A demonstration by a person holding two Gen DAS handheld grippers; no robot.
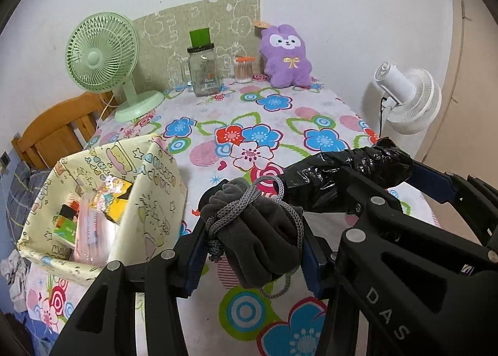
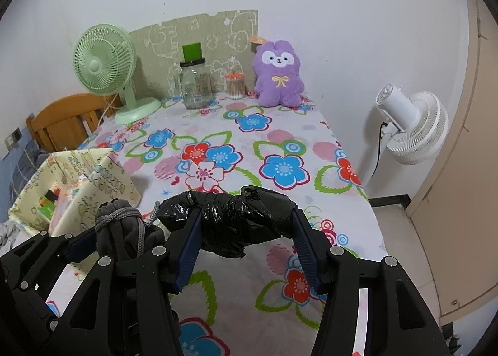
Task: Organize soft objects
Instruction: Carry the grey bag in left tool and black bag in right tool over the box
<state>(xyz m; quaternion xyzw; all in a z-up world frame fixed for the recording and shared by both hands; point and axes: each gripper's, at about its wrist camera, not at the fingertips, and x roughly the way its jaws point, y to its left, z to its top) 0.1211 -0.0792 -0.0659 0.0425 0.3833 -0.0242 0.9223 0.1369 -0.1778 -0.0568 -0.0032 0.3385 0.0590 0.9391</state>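
Left wrist view: left gripper [image 1: 253, 247] clamps grey drawstring pouch [image 1: 258, 231] above floral tablecloth [image 1: 264, 125], beside patterned box [image 1: 149, 200].
Right gripper [image 2: 246, 231]: closed around black plastic bundle [image 2: 236, 219].
Lettering: "DAS" on gripper arm.

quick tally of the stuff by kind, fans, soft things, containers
fans: 2, the green desk fan and the white fan
soft things: 3, the purple plush, the grey drawstring pouch in the left claw, the black plastic bundle in the right claw
containers: 3, the glass jar, the cotton swab tub, the patterned storage box
total: 8
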